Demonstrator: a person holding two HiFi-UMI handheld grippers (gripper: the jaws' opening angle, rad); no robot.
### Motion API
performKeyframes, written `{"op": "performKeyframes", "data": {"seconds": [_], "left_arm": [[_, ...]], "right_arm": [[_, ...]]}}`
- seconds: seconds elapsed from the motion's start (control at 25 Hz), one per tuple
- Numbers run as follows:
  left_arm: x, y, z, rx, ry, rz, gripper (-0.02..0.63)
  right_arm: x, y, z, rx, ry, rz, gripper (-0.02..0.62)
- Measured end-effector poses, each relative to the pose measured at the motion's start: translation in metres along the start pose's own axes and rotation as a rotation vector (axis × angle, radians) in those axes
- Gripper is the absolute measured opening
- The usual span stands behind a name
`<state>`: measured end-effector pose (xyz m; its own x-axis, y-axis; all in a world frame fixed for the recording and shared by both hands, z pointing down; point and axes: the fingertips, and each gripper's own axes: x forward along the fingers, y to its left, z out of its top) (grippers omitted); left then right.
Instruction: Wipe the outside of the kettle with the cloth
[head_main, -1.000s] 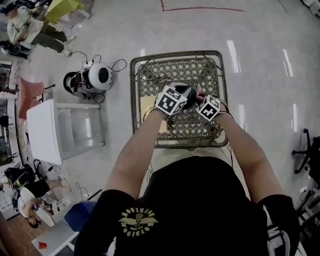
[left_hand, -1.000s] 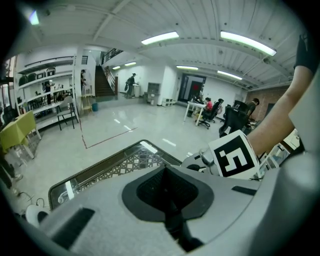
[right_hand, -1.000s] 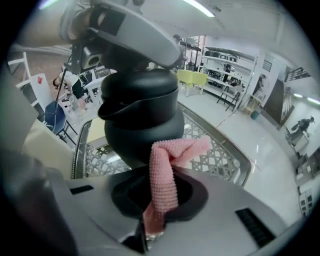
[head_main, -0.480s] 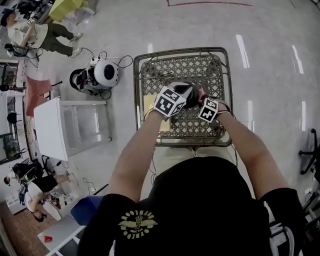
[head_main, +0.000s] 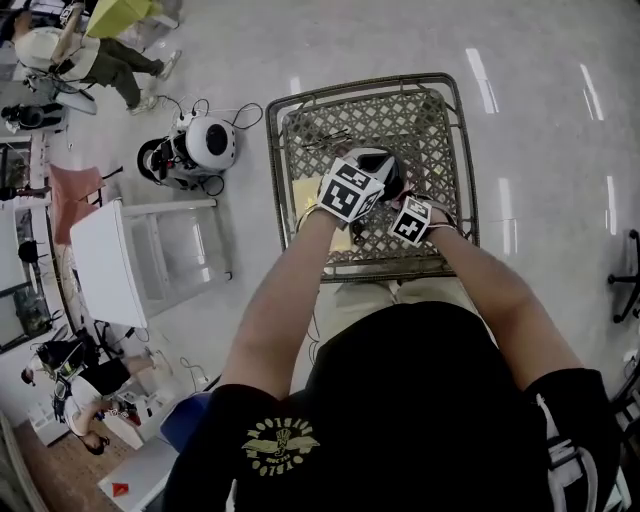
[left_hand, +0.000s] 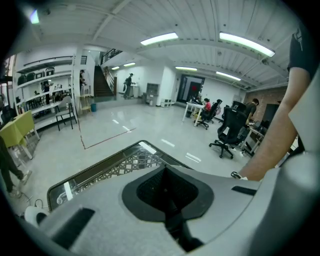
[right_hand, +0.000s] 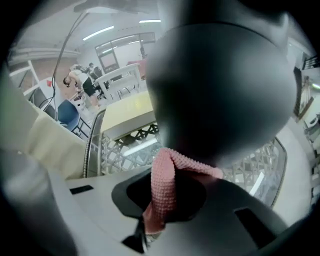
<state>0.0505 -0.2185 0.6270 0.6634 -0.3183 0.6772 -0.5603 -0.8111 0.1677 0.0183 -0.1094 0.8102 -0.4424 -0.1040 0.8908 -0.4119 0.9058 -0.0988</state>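
Note:
A dark, rounded kettle (head_main: 380, 165) stands on the lattice-topped table (head_main: 275, 180). My left gripper (head_main: 362, 185) rests against the kettle's left side. In the left gripper view its jaws (left_hand: 167, 172) are closed on a dark strip, and the kettle's body is hidden below them. My right gripper (head_main: 405, 207) is at the kettle's near right side. It is shut on a pink knitted cloth (right_hand: 164, 192), whose folded end presses against the kettle's dark wall (right_hand: 220, 90).
A few thin dark items (head_main: 322, 140) lie at the table's far left. On the floor to the left are a white round machine with cables (head_main: 205, 145) and a white cabinet (head_main: 110, 265). A blue chair (head_main: 185, 420) stands near left, and people (head_main: 70, 50) are at the far left.
My right gripper has slid down the kettle's side toward the near table edge, taking the cloth with it. The left gripper has stayed at the kettle.

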Motion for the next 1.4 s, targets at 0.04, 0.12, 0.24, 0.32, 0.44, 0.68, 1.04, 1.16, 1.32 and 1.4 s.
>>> {"op": "performKeyframes", "data": {"seconds": [0.04, 0.12, 0.24, 0.32, 0.44, 0.68, 1.04, 1.16, 1.32, 1.4], "left_arm": [[0.0, -0.001, -0.001, 0.006, 0.004, -0.003, 0.005], [-0.001, -0.002, -0.005, 0.015, 0.012, -0.01, 0.005], [0.001, -0.004, -0.006, 0.028, 0.015, -0.018, 0.005], [0.001, -0.005, -0.006, 0.042, 0.016, -0.029, 0.005], [0.001, -0.007, -0.008, 0.059, 0.02, -0.044, 0.005], [0.002, -0.007, -0.011, 0.077, 0.023, -0.04, 0.005], [-0.023, -0.005, 0.008, 0.026, -0.158, -0.004, 0.005], [-0.062, -0.002, 0.012, -0.031, -0.261, 0.072, 0.005], [-0.105, 0.015, -0.018, -0.142, -0.339, 0.21, 0.005], [-0.133, 0.026, -0.039, -0.178, -0.353, 0.3, 0.005]], "right_arm": [[0.001, 0.007, 0.004, 0.021, -0.007, 0.0, 0.034], [0.006, 0.021, 0.016, 0.061, -0.026, 0.004, 0.034], [0.013, 0.034, 0.034, 0.134, -0.062, 0.001, 0.034], [0.012, 0.04, 0.048, 0.167, -0.102, -0.005, 0.034], [0.006, 0.049, 0.065, 0.171, -0.171, 0.005, 0.034], [-0.022, 0.052, 0.048, 0.206, -0.189, -0.018, 0.034], [-0.093, 0.026, 0.008, 0.437, -0.284, -0.138, 0.034], [-0.128, 0.02, 0.008, 0.517, -0.345, -0.14, 0.034], [-0.158, 0.005, 0.006, 0.533, -0.411, -0.169, 0.034], [-0.175, -0.001, 0.008, 0.541, -0.436, -0.193, 0.034]]}}
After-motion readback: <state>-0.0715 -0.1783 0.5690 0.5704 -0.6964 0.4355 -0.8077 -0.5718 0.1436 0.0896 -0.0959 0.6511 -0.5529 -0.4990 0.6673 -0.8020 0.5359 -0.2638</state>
